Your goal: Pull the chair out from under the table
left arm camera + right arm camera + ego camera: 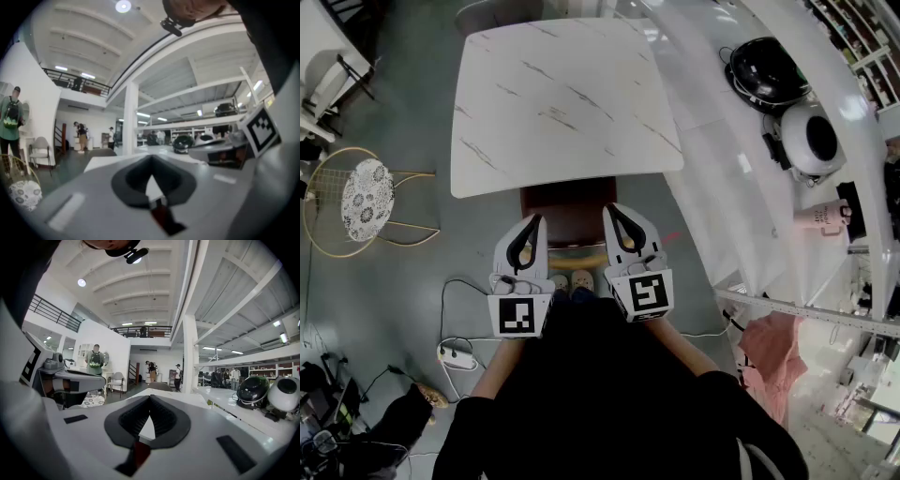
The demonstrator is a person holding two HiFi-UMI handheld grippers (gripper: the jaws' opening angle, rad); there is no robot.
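The white marble table (553, 103) fills the middle of the head view. A dark brown chair (569, 208) is tucked under its near edge, with only its back part and a golden rail showing. My left gripper (540, 219) and right gripper (608, 210) hover side by side just above the chair's back, both shut with nothing between the jaws. In the left gripper view the shut left gripper (151, 160) points level at the table (105, 161), and a strip of chair (161, 218) shows below. The right gripper view shows the right gripper (150, 398) equally shut above the chair (139, 453).
A gold wire chair (356, 199) with a patterned cushion stands on the floor at the left. A power strip (457, 356) and cable lie near my feet (572, 280). On the white counter (741, 187) at the right rest a black helmet (766, 70) and a white helmet (811, 139).
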